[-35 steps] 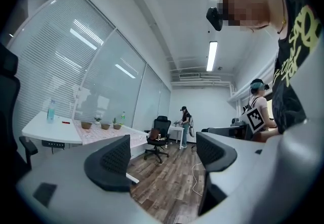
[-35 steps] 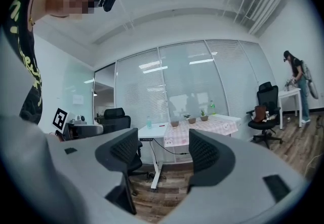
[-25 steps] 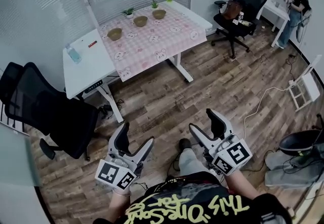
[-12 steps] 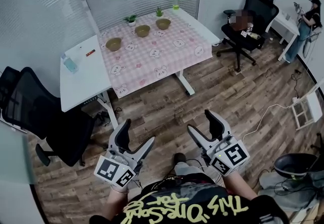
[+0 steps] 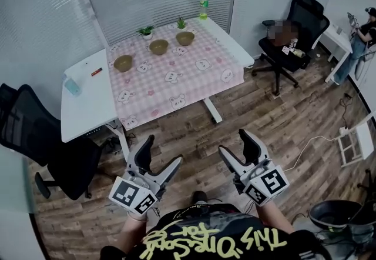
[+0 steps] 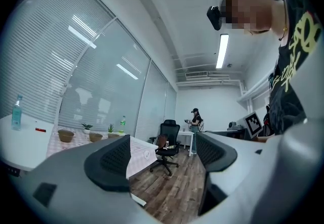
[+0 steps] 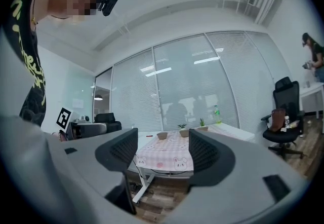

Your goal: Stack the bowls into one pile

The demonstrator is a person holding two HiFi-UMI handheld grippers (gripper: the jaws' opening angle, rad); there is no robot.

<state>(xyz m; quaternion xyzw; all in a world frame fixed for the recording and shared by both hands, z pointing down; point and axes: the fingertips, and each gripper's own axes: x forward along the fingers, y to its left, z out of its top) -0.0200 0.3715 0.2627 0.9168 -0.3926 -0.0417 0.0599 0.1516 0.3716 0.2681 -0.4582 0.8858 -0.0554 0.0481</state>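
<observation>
Three brown bowls stand apart in a row along the far side of the pink checked tablecloth: a left bowl, a middle bowl and a right bowl. I hold both grippers low over the wooden floor, well short of the table. My left gripper is open and empty, and so is my right gripper. The left gripper view shows the left bowl and middle bowl far off beyond the left gripper. In the right gripper view the left bowl and middle bowl show between the jaws of the right gripper.
Two small potted plants and a green bottle stand behind the bowls. A white desk adjoins the table, bearing a blue bottle and a red item. Black office chairs stand at left and right. Another person is far right.
The table has slid leftward and lower in the head view as my viewpoint shifted. Both grippers stay open and at about the same place in the view.
</observation>
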